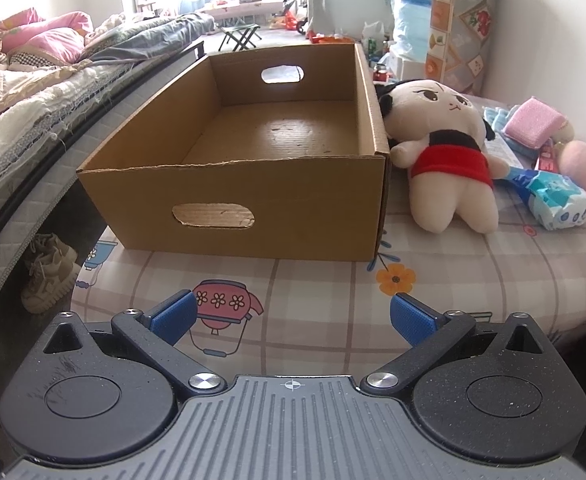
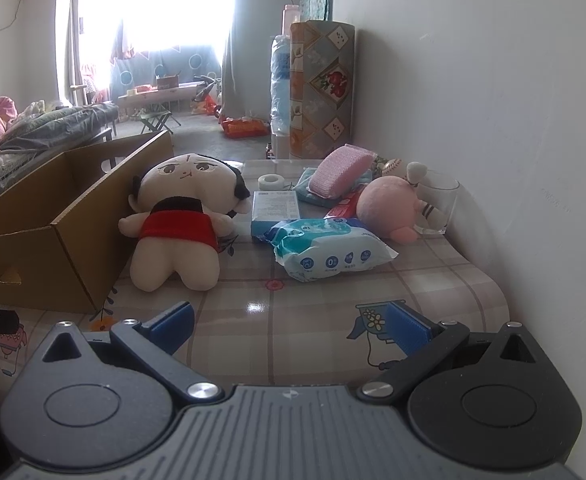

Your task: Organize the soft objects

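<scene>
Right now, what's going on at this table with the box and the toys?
Nothing is being handled yet. A person holds two grippers low over the table, the left gripper facing the empty cardboard box and the right gripper facing the pile of things, both with jaws open and empty. The doll in the red top lies against the box's side. The pink plush, pink sponge and wipes pack sit further right, none boxed.

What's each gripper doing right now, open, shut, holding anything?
Left gripper: open, holding nothing, facing the cardboard box.
Right gripper: open, holding nothing, short of the doll.
</scene>
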Demonstrator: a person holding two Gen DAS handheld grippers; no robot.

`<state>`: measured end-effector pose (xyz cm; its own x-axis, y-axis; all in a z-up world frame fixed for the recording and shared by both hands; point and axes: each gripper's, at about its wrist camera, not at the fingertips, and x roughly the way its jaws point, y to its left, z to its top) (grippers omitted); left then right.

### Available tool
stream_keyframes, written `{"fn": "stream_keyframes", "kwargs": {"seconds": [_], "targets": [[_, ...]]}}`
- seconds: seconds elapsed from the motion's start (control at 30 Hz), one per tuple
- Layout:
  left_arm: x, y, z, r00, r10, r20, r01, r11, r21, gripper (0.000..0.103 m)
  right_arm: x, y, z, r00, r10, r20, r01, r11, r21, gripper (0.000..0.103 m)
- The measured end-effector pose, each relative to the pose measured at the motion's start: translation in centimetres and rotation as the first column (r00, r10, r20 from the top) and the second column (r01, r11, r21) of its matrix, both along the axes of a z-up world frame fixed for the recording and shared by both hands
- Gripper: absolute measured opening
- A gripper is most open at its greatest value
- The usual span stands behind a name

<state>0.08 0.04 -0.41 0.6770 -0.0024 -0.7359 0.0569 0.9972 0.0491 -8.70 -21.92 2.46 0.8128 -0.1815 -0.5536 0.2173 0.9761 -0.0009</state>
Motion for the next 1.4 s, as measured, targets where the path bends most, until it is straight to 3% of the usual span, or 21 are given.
{"fn": "stream_keyframes", "kwargs": {"seconds": [1.4], "targets": [[0.85, 0.46, -0.45, 1.000, 0.004, -0.016, -0.004, 1.000, 0.000, 0.103, 0.93, 0.59, -0.41, 1.000, 0.001, -0.017, -0.002, 0.999, -0.041, 0.103]]}}
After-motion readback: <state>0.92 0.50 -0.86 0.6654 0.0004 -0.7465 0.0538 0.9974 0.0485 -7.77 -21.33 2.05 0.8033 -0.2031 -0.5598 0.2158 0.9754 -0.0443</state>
